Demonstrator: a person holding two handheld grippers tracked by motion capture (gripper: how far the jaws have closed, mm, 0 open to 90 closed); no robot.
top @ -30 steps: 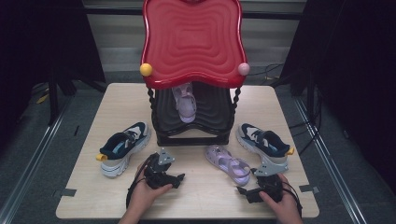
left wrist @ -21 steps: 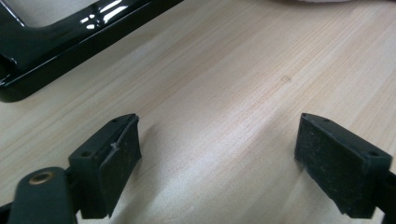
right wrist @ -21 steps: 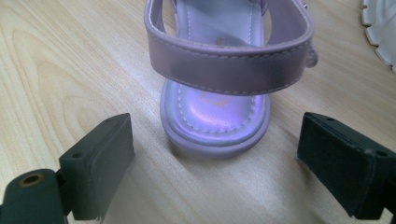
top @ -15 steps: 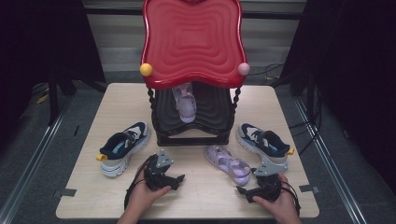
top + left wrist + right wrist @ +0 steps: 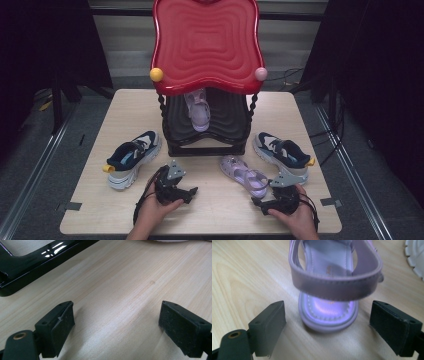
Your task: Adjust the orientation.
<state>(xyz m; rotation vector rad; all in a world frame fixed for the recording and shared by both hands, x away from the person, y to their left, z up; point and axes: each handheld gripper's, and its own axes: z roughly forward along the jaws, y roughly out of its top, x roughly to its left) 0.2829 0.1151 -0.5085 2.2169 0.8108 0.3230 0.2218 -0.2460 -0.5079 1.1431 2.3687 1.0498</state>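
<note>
Right ahead of the right tool [image 5: 327, 322], the lilac sandal [image 5: 329, 287] lies heel-first on the bench [image 5: 220, 205], long axis running straight away, jaws wide and empty. Left tool [image 5: 115, 322], also open over bare wood, sits farther off.

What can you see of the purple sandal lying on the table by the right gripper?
The purple sandal is pale lilac with a glossy, leather-like look, a stitched heel strap, an open heel and a padded insole. It lies flat on its sole on the wooden table, in front of the black rack, heel toward the right gripper, whose open jaws flank the heel without touching.
</note>
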